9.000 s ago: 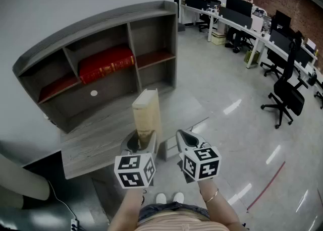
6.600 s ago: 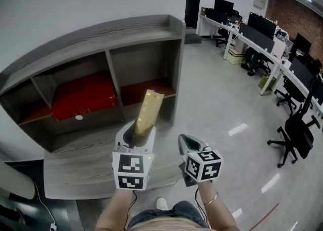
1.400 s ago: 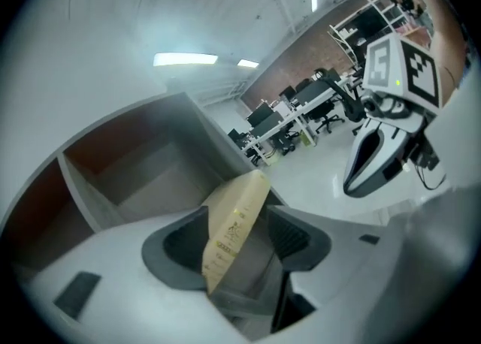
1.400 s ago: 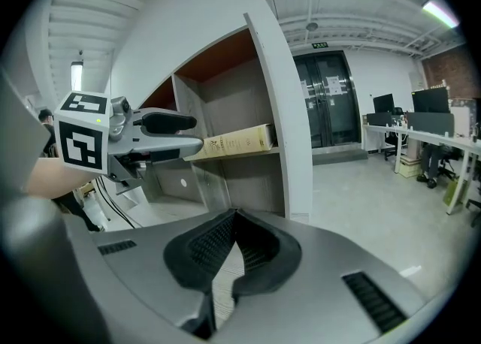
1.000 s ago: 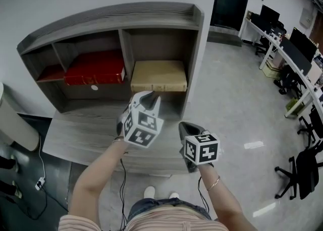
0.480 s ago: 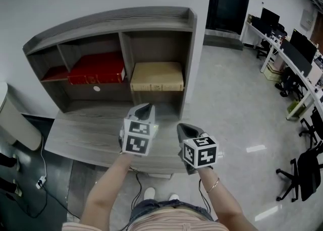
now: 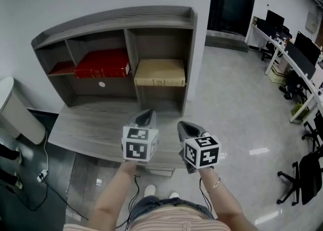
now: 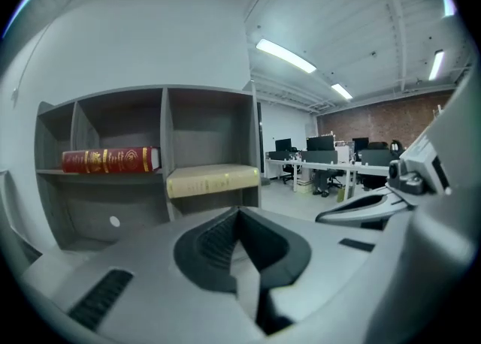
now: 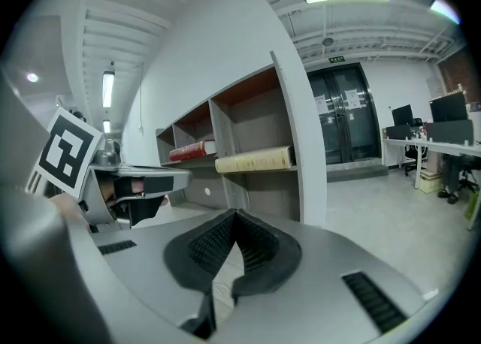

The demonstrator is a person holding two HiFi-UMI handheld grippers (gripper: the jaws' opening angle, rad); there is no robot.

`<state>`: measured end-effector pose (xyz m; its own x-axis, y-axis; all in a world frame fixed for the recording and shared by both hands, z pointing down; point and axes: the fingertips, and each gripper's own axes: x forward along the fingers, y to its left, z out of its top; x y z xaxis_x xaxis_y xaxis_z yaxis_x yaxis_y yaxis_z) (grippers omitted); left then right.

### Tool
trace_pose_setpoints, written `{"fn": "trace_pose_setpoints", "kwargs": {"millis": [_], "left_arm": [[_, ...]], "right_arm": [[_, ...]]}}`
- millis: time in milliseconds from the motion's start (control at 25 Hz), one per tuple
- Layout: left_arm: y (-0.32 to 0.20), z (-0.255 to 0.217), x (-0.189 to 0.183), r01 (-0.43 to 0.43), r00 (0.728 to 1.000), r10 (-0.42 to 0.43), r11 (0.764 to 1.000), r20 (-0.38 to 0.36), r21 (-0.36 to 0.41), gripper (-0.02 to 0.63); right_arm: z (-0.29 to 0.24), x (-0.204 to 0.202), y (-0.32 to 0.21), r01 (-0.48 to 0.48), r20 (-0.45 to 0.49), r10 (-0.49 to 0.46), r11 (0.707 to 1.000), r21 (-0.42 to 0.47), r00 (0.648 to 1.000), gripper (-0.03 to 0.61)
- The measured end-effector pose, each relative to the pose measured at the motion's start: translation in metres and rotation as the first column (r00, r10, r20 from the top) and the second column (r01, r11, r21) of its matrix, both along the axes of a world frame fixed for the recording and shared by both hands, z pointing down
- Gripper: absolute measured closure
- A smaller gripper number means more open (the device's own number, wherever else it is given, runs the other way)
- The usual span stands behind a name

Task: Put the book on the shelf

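The tan book [image 7: 159, 72] lies flat on the middle board of the grey shelf's [image 7: 116, 19] right compartment, spine facing out. It shows in the left gripper view [image 8: 213, 181] and the right gripper view [image 9: 254, 161] too. My left gripper [image 7: 146, 116] hovers over the wooden desk in front of the shelf, shut and empty, well short of the book; its tips [image 8: 239, 215] meet. Beside it on the right, my right gripper [image 7: 182, 126] is also shut with nothing in it, jaws closed [image 9: 235, 216].
A red book [image 7: 102, 63] lies flat in the middle compartment, another red one [image 7: 61, 67] at far left. The grey desk [image 7: 86, 126] runs below the shelf. A white bin [image 7: 17, 114] stands at left; office desks and chairs [image 7: 298, 58] at right.
The left gripper has drawn back from the shelf toward my body, rolled upright and closed. The right gripper has barely shifted. The tan book stays on its board.
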<state>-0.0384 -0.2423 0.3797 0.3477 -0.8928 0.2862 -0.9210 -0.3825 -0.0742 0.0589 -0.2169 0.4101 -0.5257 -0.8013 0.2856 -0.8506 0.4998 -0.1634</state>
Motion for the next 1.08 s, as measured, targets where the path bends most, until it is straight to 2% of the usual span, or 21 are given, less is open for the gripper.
{"fn": "trace_pose_setpoints", "kwargs": {"millis": [440,840,1080], "left_arm": [[0.029,0.009,-0.004,0.029,0.994,-0.033,0.999,-0.106,-0.044,0.601],[0.041,0.011,-0.005,0.034,0.984,-0.045,0.997,-0.172,-0.064,0.601],[0.048,0.020,-0.006,0.049,0.981,-0.063,0.996,-0.183,-0.081,0.601]], "right_arm": [[-0.010,-0.002,0.017,0.023,0.015,-0.024,0.999,0.050,1.000,0.571],[-0.014,-0.016,0.022,0.066,-0.005,-0.066,0.996,0.062,0.998,0.571],[-0.016,-0.021,0.023,0.076,0.003,-0.076,0.995,0.072,0.997,0.571]]}}
